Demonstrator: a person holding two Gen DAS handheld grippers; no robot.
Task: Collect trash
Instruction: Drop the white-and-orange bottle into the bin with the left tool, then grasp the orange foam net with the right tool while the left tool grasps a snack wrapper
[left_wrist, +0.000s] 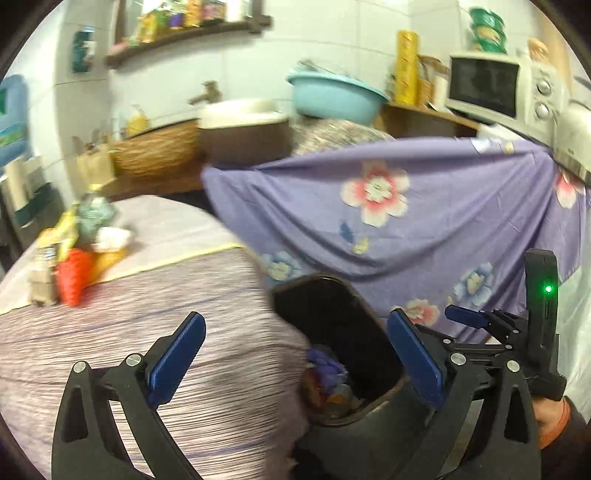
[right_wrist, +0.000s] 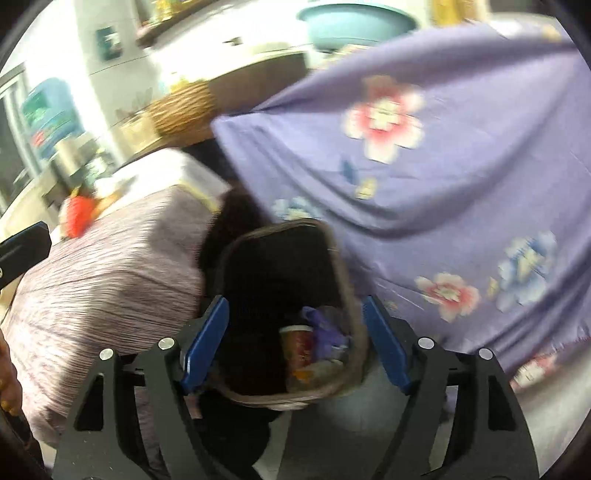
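Observation:
A dark trash bin (left_wrist: 332, 302) stands on the floor beside the cloth-covered table; it also shows in the right wrist view (right_wrist: 343, 266). Inside lie a red paper cup (right_wrist: 297, 347), purple wrapping (right_wrist: 325, 332) and other scraps. My right gripper (right_wrist: 295, 339) is open and empty, right above the bin's mouth. My left gripper (left_wrist: 295, 354) is open and empty, over the table edge and the bin. More trash (left_wrist: 79, 243) sits on the table's far left: an orange-red ribbed cup (left_wrist: 74, 277), wrappers, a small jar.
A purple floral sheet (left_wrist: 406, 221) hangs behind the bin. The table has a striped lilac cloth (left_wrist: 147, 332). A microwave (left_wrist: 495, 88), blue basin (left_wrist: 332, 96), basket (left_wrist: 155, 151) and shelf (left_wrist: 184, 33) stand behind. The right gripper's body (left_wrist: 517, 332) is near my left one.

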